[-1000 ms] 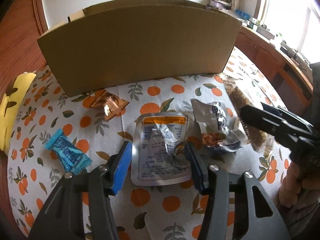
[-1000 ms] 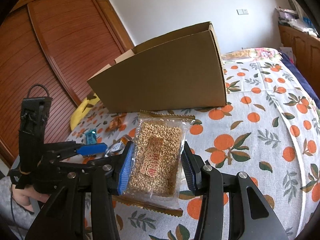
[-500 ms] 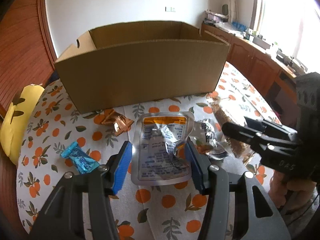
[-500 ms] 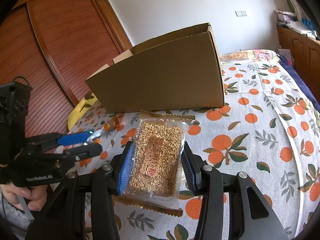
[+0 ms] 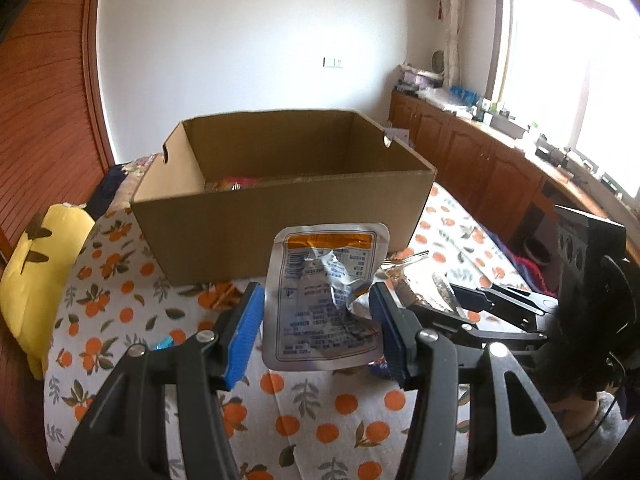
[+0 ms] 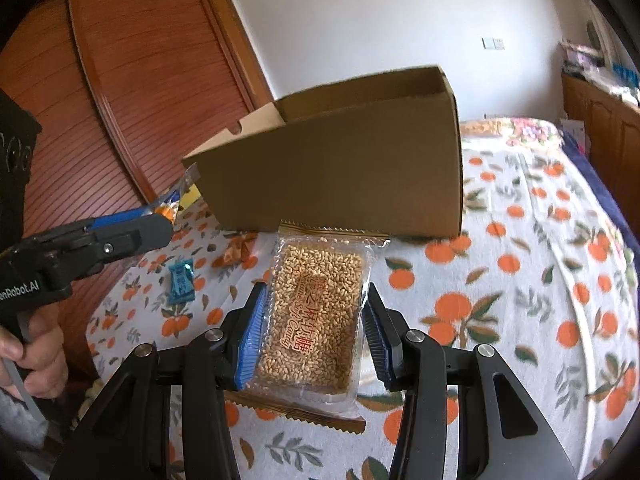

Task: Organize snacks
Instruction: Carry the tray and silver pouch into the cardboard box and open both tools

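My left gripper (image 5: 318, 296) is shut on a silver foil pouch (image 5: 328, 280) with an orange band, held up in the air before the open cardboard box (image 5: 280, 216). From the right wrist view the left gripper (image 6: 164, 222) shows side-on at the left, the pouch (image 6: 176, 196) edge-on in it. My right gripper (image 6: 316, 296) is shut on a clear pack of sesame candy (image 6: 316, 312), low over the orange-print cloth (image 6: 500, 280) near the box (image 6: 340, 184). In the left wrist view the right gripper (image 5: 460, 306) shows at the right.
A small blue packet (image 6: 181, 284) and an orange wrapper (image 6: 236, 250) lie on the cloth left of the box. A pink packet (image 5: 236, 182) lies inside the box. A yellow cushion (image 5: 36, 276) sits at the far left. Wooden cabinets (image 5: 480, 168) line the right wall.
My left gripper has risen with the foil pouch off the cloth, and the inside of the box has come into view. The right gripper and its candy pack have stayed put.
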Demonstrator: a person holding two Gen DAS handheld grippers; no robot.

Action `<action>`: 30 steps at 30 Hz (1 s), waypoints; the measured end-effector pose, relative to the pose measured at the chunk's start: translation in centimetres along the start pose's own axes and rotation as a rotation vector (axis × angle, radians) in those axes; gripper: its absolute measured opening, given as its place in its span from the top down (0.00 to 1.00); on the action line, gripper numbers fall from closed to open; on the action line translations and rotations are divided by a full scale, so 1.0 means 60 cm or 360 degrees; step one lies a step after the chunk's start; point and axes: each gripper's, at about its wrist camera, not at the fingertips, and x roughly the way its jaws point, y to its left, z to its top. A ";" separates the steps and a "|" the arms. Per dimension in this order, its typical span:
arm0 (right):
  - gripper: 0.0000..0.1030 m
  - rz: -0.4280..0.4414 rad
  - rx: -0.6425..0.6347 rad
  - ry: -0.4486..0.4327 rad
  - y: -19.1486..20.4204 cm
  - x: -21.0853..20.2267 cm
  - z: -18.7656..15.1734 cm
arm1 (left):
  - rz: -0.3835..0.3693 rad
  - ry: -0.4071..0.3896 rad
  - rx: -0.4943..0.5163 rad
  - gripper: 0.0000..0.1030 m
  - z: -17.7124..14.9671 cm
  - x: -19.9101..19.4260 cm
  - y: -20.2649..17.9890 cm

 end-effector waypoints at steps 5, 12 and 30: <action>0.55 -0.0039 -0.0024 0.0017 0.013 -0.015 0.039 | -0.0064 -0.0033 0.0000 0.48 0.032 -0.007 0.007; 0.55 -0.0153 -0.0093 0.0012 0.030 -0.052 0.121 | -0.0145 -0.0064 0.0038 0.48 0.100 -0.016 0.021; 0.55 -0.0315 -0.0240 -0.0062 0.067 -0.059 0.247 | -0.0164 -0.0186 0.0100 0.47 0.195 -0.003 0.070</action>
